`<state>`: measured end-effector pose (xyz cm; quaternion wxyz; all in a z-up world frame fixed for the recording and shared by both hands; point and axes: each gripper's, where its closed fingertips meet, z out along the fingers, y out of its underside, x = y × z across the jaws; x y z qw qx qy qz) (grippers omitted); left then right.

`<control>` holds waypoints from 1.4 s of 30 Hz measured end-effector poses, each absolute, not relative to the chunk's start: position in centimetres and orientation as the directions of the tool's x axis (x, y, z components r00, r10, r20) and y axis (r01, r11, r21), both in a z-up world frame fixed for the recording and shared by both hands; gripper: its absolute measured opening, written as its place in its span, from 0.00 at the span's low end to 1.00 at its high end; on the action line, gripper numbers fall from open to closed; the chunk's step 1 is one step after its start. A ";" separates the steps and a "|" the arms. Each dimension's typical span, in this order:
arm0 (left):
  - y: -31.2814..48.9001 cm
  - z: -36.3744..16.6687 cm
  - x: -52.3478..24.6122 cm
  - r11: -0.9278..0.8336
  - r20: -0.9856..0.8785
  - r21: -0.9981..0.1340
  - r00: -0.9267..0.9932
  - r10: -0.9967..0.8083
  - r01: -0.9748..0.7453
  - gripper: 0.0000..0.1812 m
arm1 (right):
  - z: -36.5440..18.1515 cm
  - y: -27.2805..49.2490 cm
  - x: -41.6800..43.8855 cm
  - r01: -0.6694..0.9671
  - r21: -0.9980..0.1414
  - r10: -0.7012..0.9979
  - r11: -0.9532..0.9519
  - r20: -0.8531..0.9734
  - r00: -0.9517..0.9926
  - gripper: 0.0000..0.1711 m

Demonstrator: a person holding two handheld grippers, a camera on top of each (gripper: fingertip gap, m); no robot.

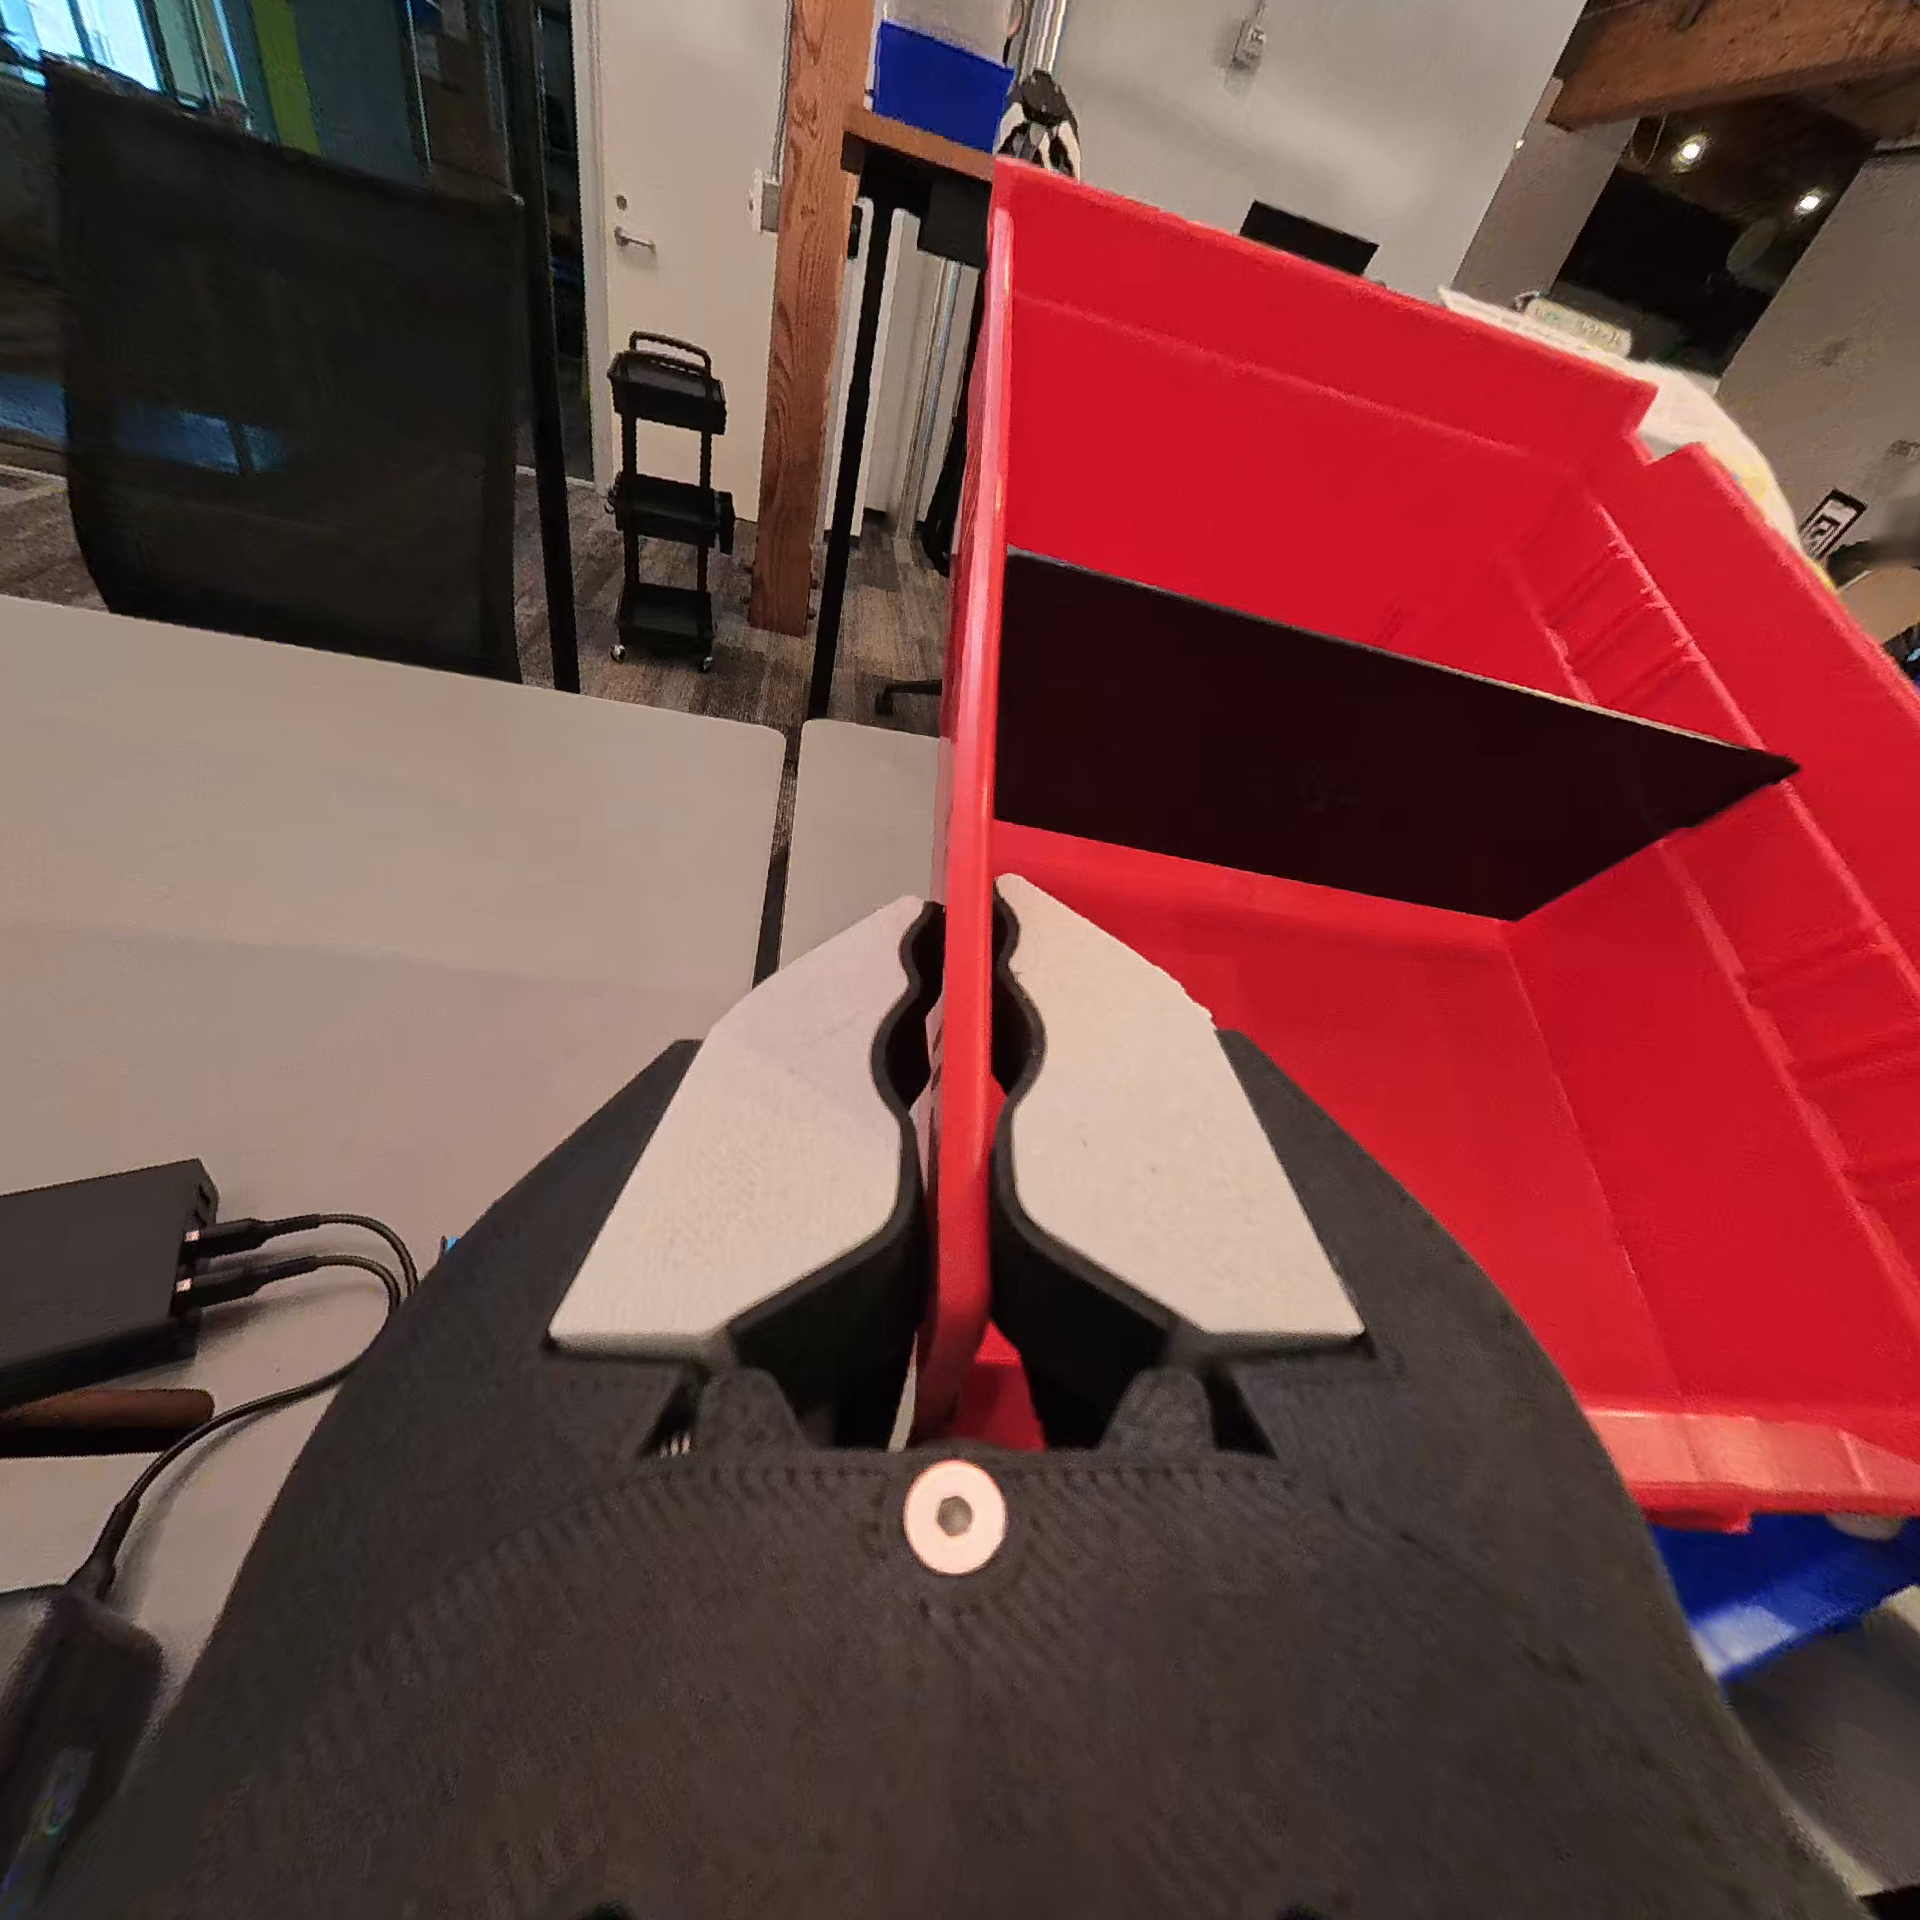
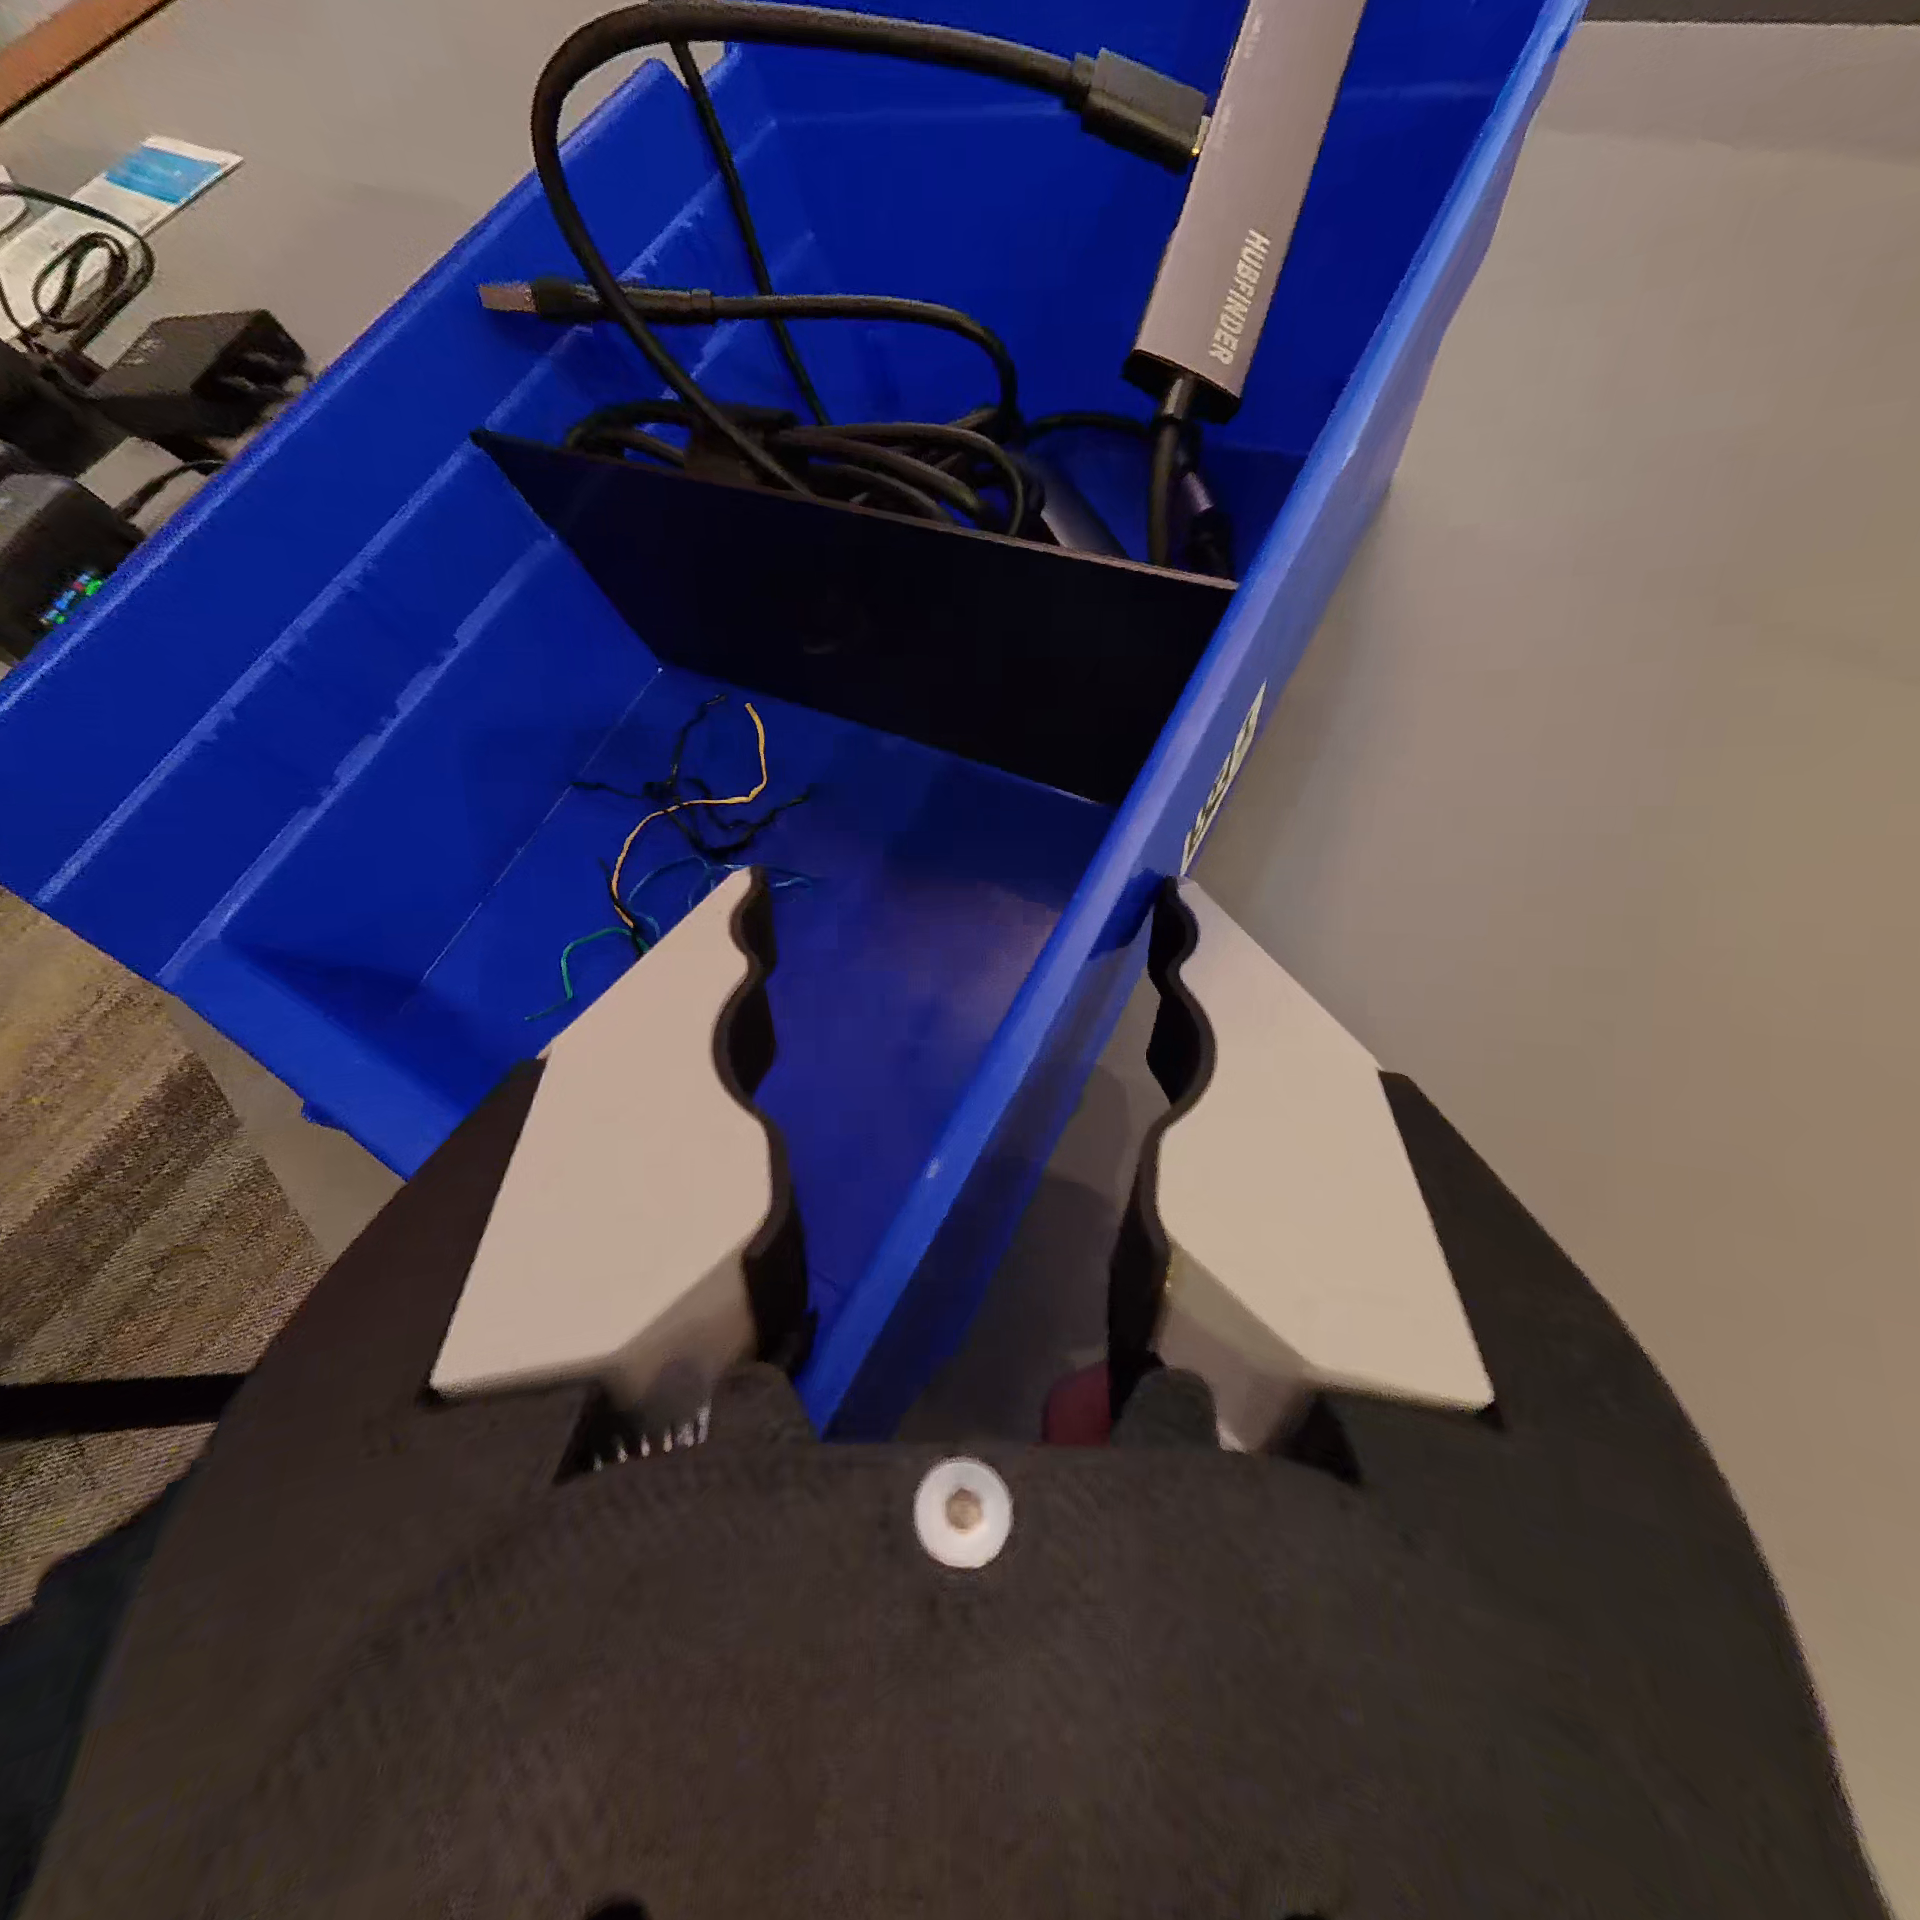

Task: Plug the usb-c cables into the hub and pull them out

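Left wrist view: jaws clenched on red bin (image 1: 1351, 623) wall; right jaws released, hub (image 2: 1236, 208) cropped

red bin (image 1: 1299, 1039): tilted, black divider (image 1: 1299, 748) across it | blue bin (image 2: 343, 727): on grey table (image 2: 1662, 623), black divider (image 2: 883, 623) across it, thin coloured wire scraps (image 2: 696, 821) on floor of near compartment | black rolling cart (image 1: 667, 499): by wooden post (image 1: 805, 312) | white door (image 1: 675, 208): behind cart | black mesh chair (image 1: 281, 405): beyond table
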<state>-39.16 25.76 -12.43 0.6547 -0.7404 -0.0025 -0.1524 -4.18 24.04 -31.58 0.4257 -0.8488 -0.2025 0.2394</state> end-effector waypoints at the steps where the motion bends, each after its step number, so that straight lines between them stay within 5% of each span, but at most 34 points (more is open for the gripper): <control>1: 25.7 -12.2 -39.1 -0.140 0.230 -0.969 0.953 -0.199 0.205 0.03 | -31.6 24.0 -5.3 0.138 -0.822 0.554 -0.553 -0.238 0.798 0.43; 9: 25.2 -10.1 -38.4 -0.112 0.217 -0.974 0.951 -0.219 0.197 0.03 | -30.9 21.5 -13.9 0.119 -0.815 0.678 -0.567 -0.380 0.629 0.76; 19: 24.4 -6.1 -31.8 -0.077 0.204 -0.979 0.918 -0.340 0.189 0.03 | -24.8 20.1 -5.1 0.012 -0.863 0.697 -0.505 -0.400 0.595 0.76; 27: 25.0 -7.8 -14.9 -0.130 0.102 -0.991 0.852 -0.514 0.041 0.02 | -18.2 16.2 10.2 0.066 -0.959 0.708 -0.276 -0.156 0.689 0.78; 33: 25.9 -12.8 0.5 -0.216 0.084 -0.974 0.776 -0.624 -0.068 0.03 | -15.3 10.7 16.3 -0.045 -0.975 0.665 -0.218 -0.182 0.724 0.80; 39: 25.3 -19.5 12.2 -0.287 0.084 -0.944 0.721 -0.688 -0.163 0.03 | -20.2 11.2 22.3 -0.081 -0.941 0.462 -0.330 -0.235 0.855 0.75; 42: 24.8 -22.6 15.3 -0.340 0.111 -0.924 0.728 -0.676 -0.175 0.03 | -22.9 12.1 26.1 -0.098 -0.926 0.360 -0.365 -0.238 0.902 0.64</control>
